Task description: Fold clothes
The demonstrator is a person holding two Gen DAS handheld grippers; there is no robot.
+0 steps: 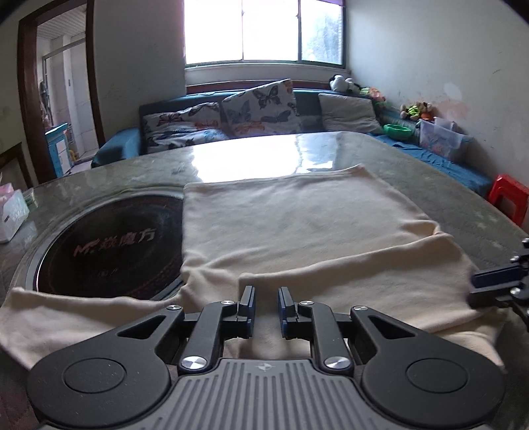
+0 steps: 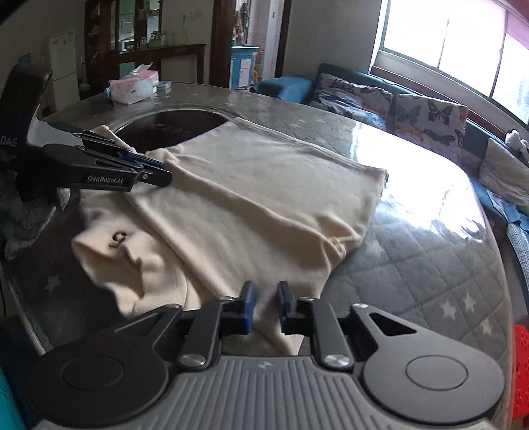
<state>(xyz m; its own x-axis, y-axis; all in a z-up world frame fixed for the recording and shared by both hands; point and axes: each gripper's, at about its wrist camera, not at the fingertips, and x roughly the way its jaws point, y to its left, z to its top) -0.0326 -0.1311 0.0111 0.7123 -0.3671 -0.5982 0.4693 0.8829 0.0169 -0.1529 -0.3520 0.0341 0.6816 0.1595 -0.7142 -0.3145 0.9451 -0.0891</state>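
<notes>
Cream garment (image 1: 297, 231): part-folded on table (image 2: 413, 264), spread ahead of left gripper (image 1: 266, 309) and right gripper (image 2: 265, 306), both slightly open, empty.

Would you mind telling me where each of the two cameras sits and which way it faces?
Left wrist: on the left gripper, facing the window across the cream garment; the right gripper's tip enters at right.
Right wrist: on the right gripper, looking leftward across the round glass-topped table; the left gripper shows from the side.
Shared: garment, table, black round cooktop.
</notes>
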